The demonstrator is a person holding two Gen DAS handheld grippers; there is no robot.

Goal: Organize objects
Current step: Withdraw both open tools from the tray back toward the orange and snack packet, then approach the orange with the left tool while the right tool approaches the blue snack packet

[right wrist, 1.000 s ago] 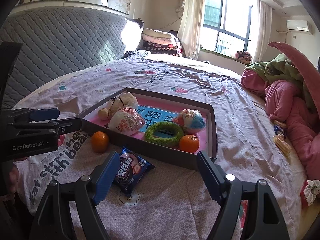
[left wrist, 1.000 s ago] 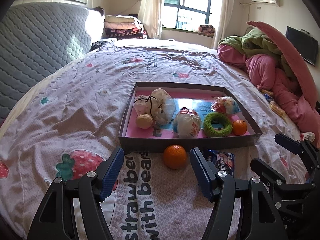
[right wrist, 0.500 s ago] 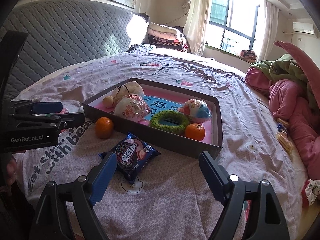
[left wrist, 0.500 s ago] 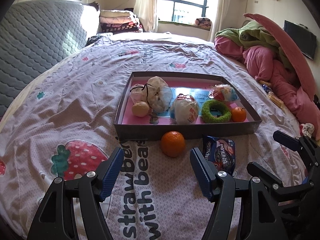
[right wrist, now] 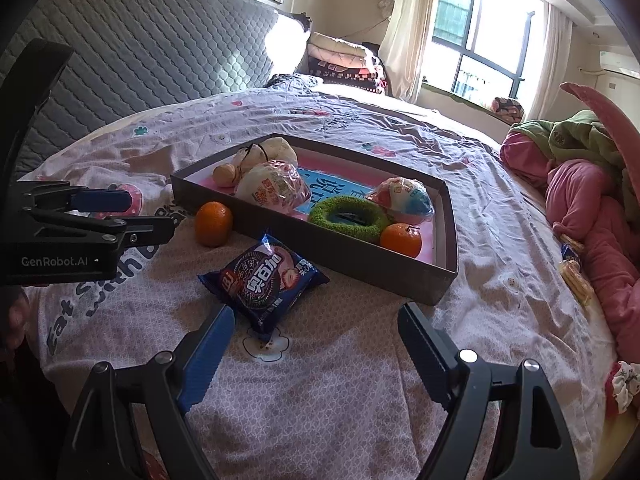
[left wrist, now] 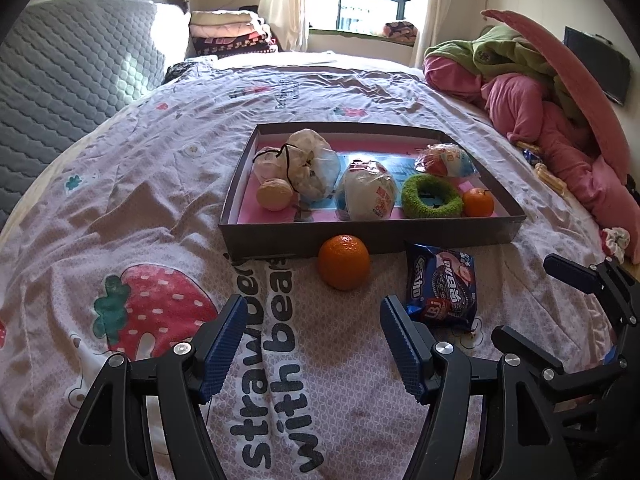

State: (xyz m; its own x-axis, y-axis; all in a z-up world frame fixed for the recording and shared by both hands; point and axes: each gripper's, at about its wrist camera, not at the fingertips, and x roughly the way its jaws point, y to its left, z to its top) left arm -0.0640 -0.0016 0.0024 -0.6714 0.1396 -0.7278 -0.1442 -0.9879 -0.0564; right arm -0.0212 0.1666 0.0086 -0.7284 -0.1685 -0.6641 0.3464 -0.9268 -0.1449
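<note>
Both views had drawn nearer the bed since the earlier frame, and the right tool (right wrist: 312, 338) had just been widening, nothing between its jaws; it stood released above the blue snack packet (right wrist: 264, 276). The left tool (left wrist: 312, 334) was likewise released and empty, aimed at the loose orange (left wrist: 343, 262). Judged step: approach to pick up the last two items outside the tray (left wrist: 372, 236). Each tool needed to descend and straddle its item. The orange lay against the tray's near wall, limiting finger room behind it; the packet lay flat on soft bedding (left wrist: 120, 208), open on all sides.
</note>
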